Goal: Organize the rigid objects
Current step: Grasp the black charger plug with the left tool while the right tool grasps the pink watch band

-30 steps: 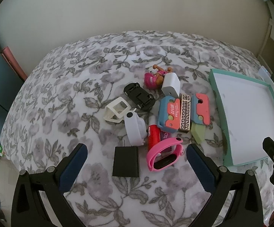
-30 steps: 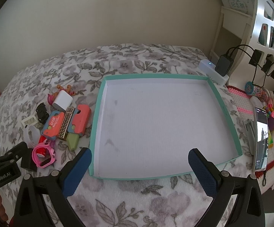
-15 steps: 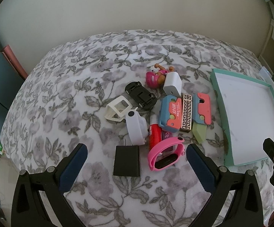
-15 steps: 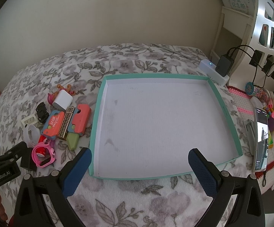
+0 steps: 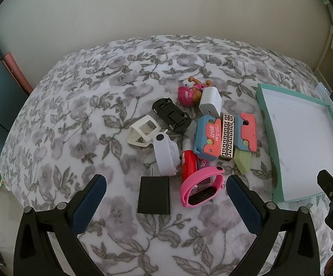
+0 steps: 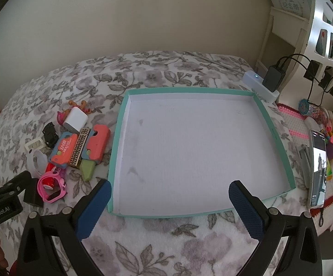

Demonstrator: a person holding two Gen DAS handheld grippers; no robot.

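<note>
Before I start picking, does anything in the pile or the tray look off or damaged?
Nothing looks broken. The black toy car lies upside down with its underside showing, and the items sit in a loose heap, some overlapping. The teal tray is empty apart from a few grey smudges on its white floor. Both claws hang open.

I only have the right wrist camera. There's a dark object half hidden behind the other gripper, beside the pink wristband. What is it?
Observer: The left wrist view shows it whole: a flat black rectangular charger block with a thin metal prong at its far end.
Operator: Does it touch the wristband?
Observer: No, a strip of the floral blanket shows between it and the pink silicone wristband.
Operator: Is the left gripper holding anything?
Observer: No. The left gripper is open and empty, with the charger block and wristband lying between its fingers.
</note>
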